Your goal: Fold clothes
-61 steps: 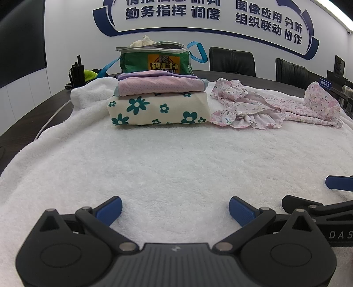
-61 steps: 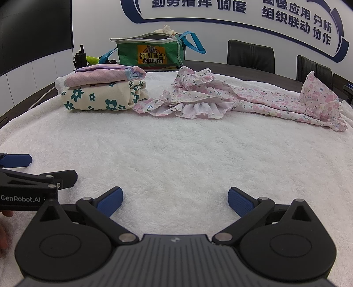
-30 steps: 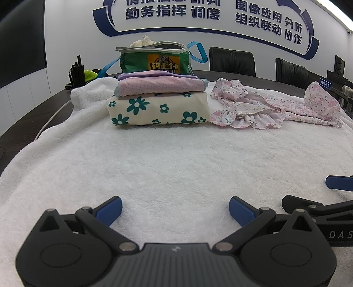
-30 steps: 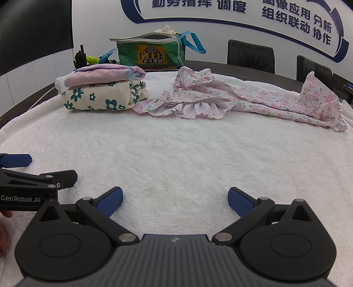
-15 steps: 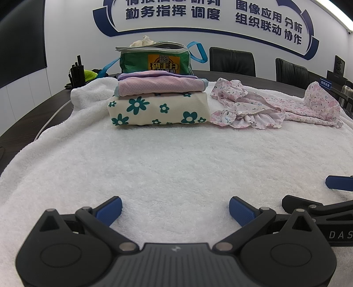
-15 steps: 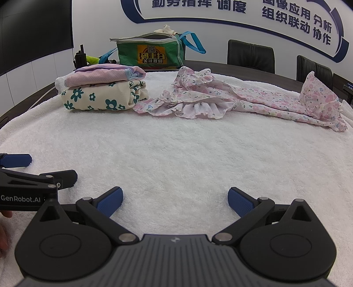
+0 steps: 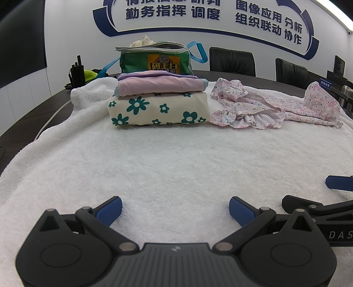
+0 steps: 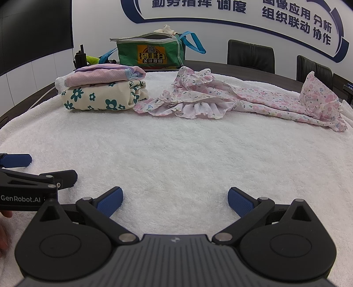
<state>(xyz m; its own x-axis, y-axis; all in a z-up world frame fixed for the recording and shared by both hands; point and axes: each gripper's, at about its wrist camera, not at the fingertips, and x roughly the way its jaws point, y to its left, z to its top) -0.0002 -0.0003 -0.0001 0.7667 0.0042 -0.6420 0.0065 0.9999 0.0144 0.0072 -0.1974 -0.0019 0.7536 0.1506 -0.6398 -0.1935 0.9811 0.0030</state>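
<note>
two folded garments (image 7: 158,101) are stacked at the far left of the white towel (image 7: 176,159), probably to keep the middle free. beside them the pink floral dress (image 8: 231,99) lies crumpled, not yet folded. left gripper (image 7: 175,208) and right gripper (image 8: 175,198) rest low on the towel, jaws apart and holding nothing.

Office meeting room: dark conference table (image 7: 33,117), black chairs (image 7: 231,61), wall lettering (image 7: 172,11).
</note>
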